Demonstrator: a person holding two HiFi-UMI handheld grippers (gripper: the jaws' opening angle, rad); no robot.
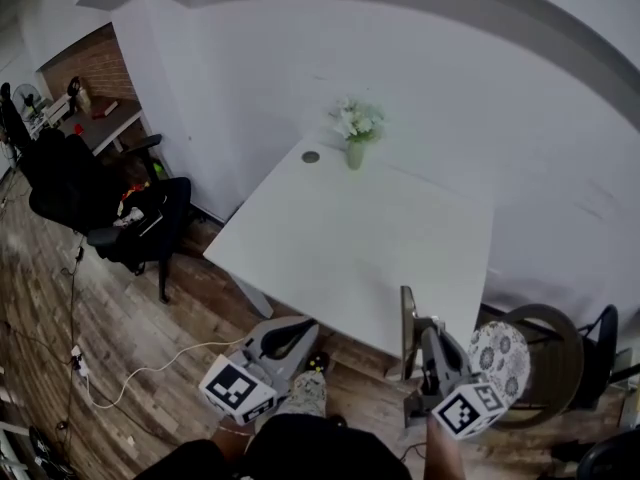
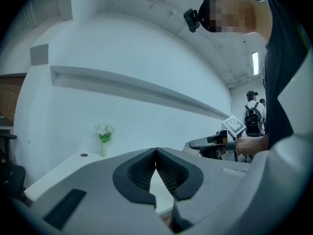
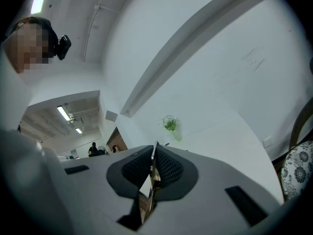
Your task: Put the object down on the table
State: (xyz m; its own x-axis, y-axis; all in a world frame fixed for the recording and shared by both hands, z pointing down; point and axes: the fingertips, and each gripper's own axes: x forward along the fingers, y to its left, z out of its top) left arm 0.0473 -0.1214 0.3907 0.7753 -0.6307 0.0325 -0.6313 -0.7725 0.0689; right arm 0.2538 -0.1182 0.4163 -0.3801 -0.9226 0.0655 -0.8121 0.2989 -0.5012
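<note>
Right gripper point(image 3: 154, 150) is closed narrow on a thin flat board point(image 1: 407, 320), with the dark ribbed pads pressing its two faces. In the right gripper view the board shows edge-on, and a sliver of it sticks out past the pad tips. In the head view the board stands upright on its edge in front of this gripper. It sits just at the near edge of the white table point(image 1: 350, 238), close to the right corner. It is in the gripper's hold and not lying on the tabletop.

Left gripper point(image 2: 156, 152) has its pad tips together with nothing between them. In the head view it sits low at the left, short of the table's near edge and over the wooden floor point(image 1: 100, 318). Its own view looks level across the tabletop and catches the other gripper off to the right, carried by the right hand point(image 2: 249, 143).

A vase of white flowers point(image 1: 355, 151) stands at the far end of the table, and a small round cap point(image 1: 311, 156) sits in the surface just beside it. The rest of the tabletop is bare.

A chair with a patterned cushion point(image 1: 502, 360) stands near the right gripper. A black office chair point(image 1: 140, 223) is off to the left of the table, and a white cable point(image 1: 150, 370) trails across the floor.
</note>
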